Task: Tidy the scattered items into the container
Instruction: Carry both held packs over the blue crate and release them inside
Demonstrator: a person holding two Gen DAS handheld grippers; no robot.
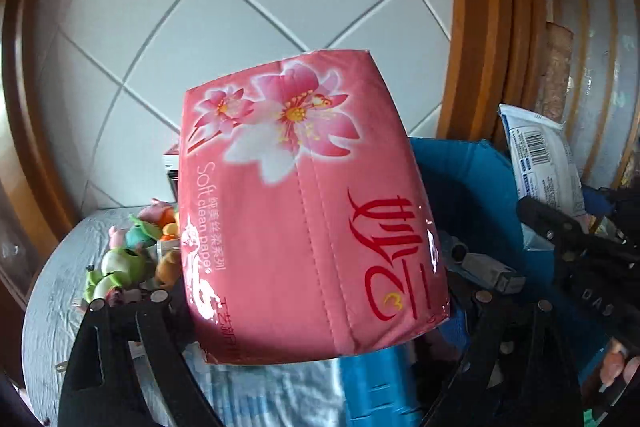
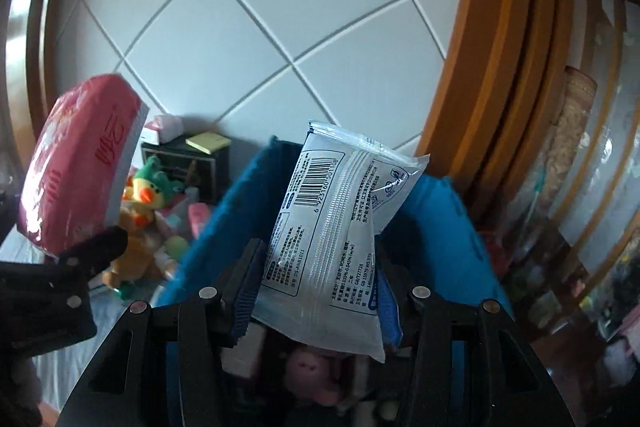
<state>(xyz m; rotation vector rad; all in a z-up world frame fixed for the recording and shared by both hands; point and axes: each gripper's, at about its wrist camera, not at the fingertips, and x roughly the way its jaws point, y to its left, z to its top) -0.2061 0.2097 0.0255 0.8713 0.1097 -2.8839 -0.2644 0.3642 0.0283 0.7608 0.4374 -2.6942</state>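
Tiled wall behind cluttered bed | I've left gripper [image 1: 316, 291] clamped wide across pink tissue pack [image 1: 308, 211] | right gripper [image 2: 316, 299] pinching white wipes packet [image 2: 332, 239] | both raised above blue container [image 2: 440, 211], ready to drop in

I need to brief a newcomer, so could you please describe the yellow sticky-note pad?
Start at the blue container and look left beyond it to the dark box against the tiled wall. The sticky-note pad lies on top, the only flat yellow square among soft toys.
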